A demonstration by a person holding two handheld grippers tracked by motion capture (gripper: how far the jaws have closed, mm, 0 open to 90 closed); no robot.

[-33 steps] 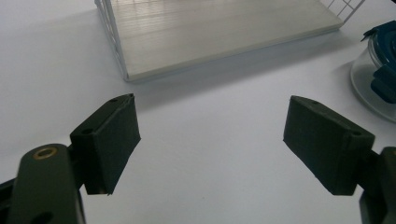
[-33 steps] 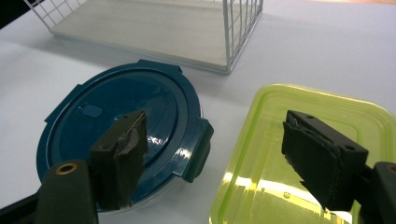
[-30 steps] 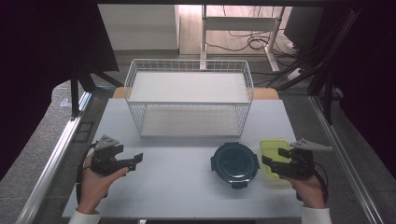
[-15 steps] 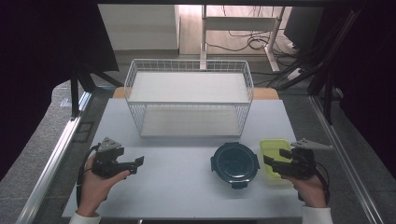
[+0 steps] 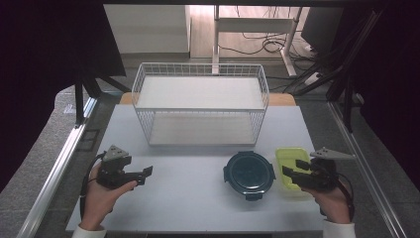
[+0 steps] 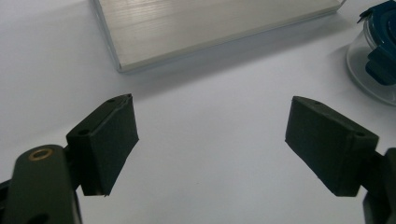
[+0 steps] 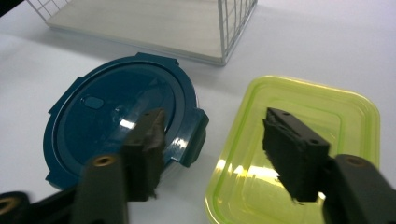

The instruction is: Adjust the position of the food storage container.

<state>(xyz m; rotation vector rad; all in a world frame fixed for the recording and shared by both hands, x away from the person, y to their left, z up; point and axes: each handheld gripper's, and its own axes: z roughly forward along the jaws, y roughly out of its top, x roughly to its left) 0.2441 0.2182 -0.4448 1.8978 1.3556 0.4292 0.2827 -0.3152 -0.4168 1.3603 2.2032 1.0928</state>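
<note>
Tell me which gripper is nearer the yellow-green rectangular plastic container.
Right. The right gripper hangs over the yellow-green rectangular plastic container, its jaws just closing with the container's left edge between them; the left gripper sits far off, across the table.

From my left tongs view the round box (image 6: 378,56) is cut off at the right edge. My right tongs (image 7: 210,154) blur on one side and cover part of the green box (image 7: 299,154).

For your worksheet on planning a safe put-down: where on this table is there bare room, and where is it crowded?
Bare: the table between the left gripper and the round blue-lidded container. Crowded: the right, where that container and the yellow-green container sit close by the right gripper. The wire basket takes the far middle.
</note>
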